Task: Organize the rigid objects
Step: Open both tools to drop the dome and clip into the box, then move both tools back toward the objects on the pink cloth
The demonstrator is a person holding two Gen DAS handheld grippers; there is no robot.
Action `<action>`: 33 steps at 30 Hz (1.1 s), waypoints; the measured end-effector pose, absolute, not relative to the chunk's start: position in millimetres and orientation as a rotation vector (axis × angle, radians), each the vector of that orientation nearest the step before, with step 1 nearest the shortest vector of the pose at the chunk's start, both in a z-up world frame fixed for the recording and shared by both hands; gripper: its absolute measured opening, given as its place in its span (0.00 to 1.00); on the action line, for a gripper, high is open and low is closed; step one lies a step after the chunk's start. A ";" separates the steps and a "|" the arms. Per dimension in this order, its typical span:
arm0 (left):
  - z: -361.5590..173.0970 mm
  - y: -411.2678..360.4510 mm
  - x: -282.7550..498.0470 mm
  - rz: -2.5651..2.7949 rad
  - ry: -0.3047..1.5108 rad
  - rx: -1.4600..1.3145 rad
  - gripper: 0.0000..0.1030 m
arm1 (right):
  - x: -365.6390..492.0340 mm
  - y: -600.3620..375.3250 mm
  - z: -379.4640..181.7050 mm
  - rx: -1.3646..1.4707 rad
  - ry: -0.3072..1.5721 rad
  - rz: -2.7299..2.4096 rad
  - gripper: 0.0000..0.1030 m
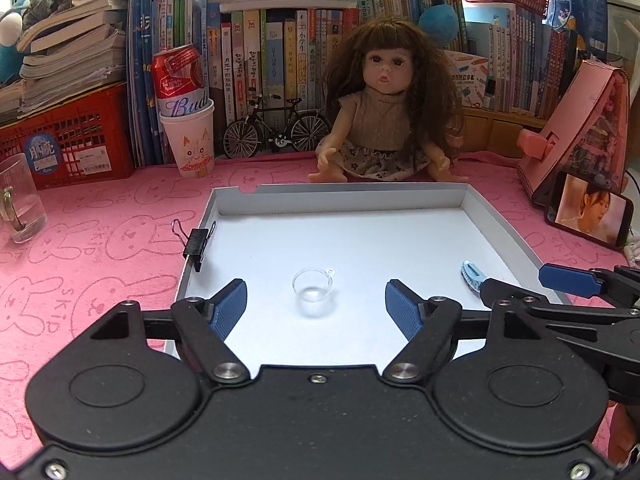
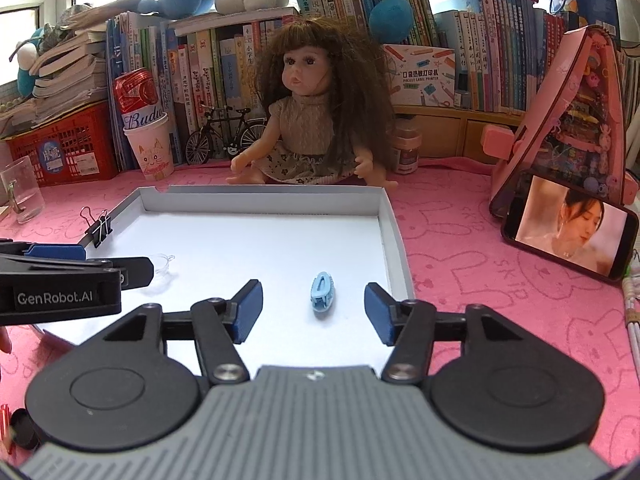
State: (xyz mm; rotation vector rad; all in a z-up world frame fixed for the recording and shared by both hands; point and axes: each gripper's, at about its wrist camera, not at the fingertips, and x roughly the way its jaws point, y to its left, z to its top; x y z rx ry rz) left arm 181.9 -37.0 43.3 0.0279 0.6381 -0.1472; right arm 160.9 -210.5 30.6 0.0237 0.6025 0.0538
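Both grippers' fingers (image 1: 230,308) gape wide — nothing held.

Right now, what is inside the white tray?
The tray holds a small clear cup and a blue hair clip, both lying free. A black binder clip grips its left wall. The near edge is hidden by the grippers.

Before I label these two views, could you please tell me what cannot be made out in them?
- Small clear cup: in the right wrist view the left hand-held gripper covers part of it.
- Blue hair clip: in the left wrist view the right hand-held gripper's finger hides its near end.
- Glass mug: cut off by the left edge in the left wrist view.
- Book spines: titles too small to read.
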 end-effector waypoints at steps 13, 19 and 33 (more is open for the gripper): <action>48.6 -30.5 136.9 -0.185 0.617 0.021 0.76 | 126.6 -209.1 37.3 0.009 0.604 0.053 0.83; 48.6 -26.0 120.8 -0.198 0.614 0.024 0.77 | 114.7 -207.2 34.8 0.011 0.613 0.059 0.84; 40.5 -17.5 91.5 -0.201 0.619 0.034 0.79 | 94.0 -203.3 30.4 -0.004 0.631 0.065 0.86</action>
